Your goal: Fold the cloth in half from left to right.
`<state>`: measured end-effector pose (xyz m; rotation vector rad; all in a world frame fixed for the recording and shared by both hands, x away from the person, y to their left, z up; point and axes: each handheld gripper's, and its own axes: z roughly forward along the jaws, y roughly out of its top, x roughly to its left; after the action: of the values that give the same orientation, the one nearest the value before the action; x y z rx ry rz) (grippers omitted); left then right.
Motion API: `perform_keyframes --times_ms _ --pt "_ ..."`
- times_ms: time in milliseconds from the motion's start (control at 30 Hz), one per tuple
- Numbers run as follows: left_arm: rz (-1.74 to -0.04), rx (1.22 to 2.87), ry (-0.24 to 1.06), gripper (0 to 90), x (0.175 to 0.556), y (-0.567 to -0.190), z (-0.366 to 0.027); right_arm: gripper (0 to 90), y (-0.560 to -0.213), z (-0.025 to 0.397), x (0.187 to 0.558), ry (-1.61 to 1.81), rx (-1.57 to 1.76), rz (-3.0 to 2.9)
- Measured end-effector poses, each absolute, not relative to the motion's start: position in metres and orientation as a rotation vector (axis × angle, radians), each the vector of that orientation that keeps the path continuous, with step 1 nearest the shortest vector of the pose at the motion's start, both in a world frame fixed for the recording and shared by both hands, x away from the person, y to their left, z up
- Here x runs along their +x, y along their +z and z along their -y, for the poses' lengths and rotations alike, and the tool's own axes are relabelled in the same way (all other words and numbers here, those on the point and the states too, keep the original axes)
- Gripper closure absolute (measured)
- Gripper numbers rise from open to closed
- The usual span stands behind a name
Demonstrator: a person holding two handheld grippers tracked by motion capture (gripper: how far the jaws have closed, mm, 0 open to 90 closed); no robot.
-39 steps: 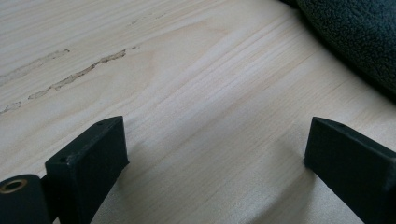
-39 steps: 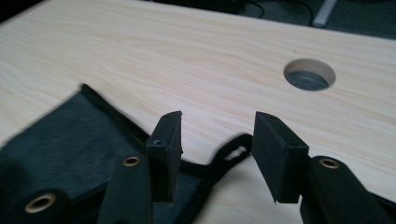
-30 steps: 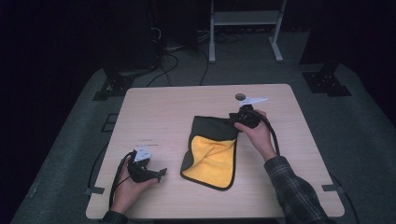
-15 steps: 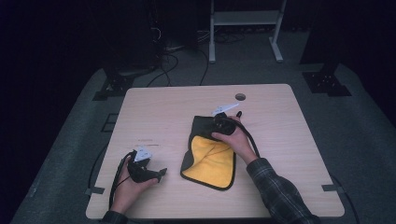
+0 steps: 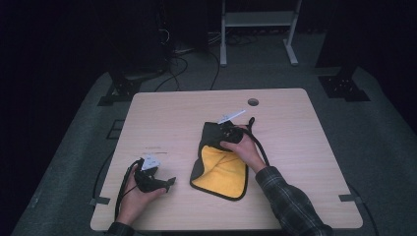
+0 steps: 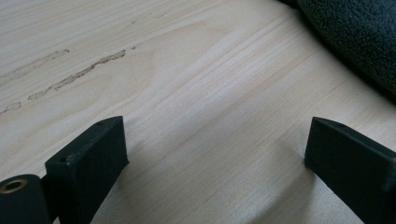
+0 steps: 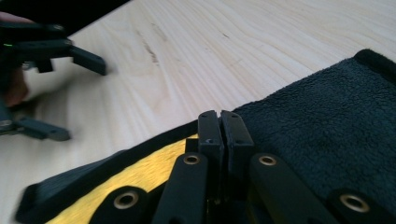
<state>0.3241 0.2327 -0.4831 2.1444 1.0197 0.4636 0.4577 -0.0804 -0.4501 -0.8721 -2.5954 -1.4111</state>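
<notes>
The right hand-held gripper sits over the far part of the cloth, a dark grey towel folded so that its yellow inner face shows on the half nearer the person. In the right gripper view the two black jaws of this hand-held gripper are pressed together, their tips low over the cloth at the line where the grey layer meets the yellow one; whether any fabric is pinched between them cannot be told. The grey fleece spreads to the right of those jaws and the yellow face, edged in dark binding, lies below and to their left.

The left hand-held gripper rests in the person's left hand on the table, well to the left of the cloth and apart from it. In the left gripper view its jaws stand wide apart with bare wood between them, and a corner of the grey cloth lies ahead and to the right of them. From the right gripper view, the left hand-held gripper shows farther off to the left, jaws spread.
</notes>
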Motion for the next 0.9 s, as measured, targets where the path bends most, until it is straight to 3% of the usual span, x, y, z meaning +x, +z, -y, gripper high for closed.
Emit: perform_keyframes --times_ms 500,733,900 --pt "-1.028 2.14 0.466 5.2 0.324 -0.483 -0.233 88.0 -0.428 0.127 0.405 -1.52 -0.749 2.517" --pt "-1.037 2.051 0.374 22.3 0.327 -0.471 -0.229 88.1 -0.429 0.142 0.379 -1.514 -0.701 2.507" --pt "-1.002 2.024 0.304 26.7 0.34 -0.464 -0.208 88.1 -0.431 0.152 0.365 -1.492 -0.694 2.518"
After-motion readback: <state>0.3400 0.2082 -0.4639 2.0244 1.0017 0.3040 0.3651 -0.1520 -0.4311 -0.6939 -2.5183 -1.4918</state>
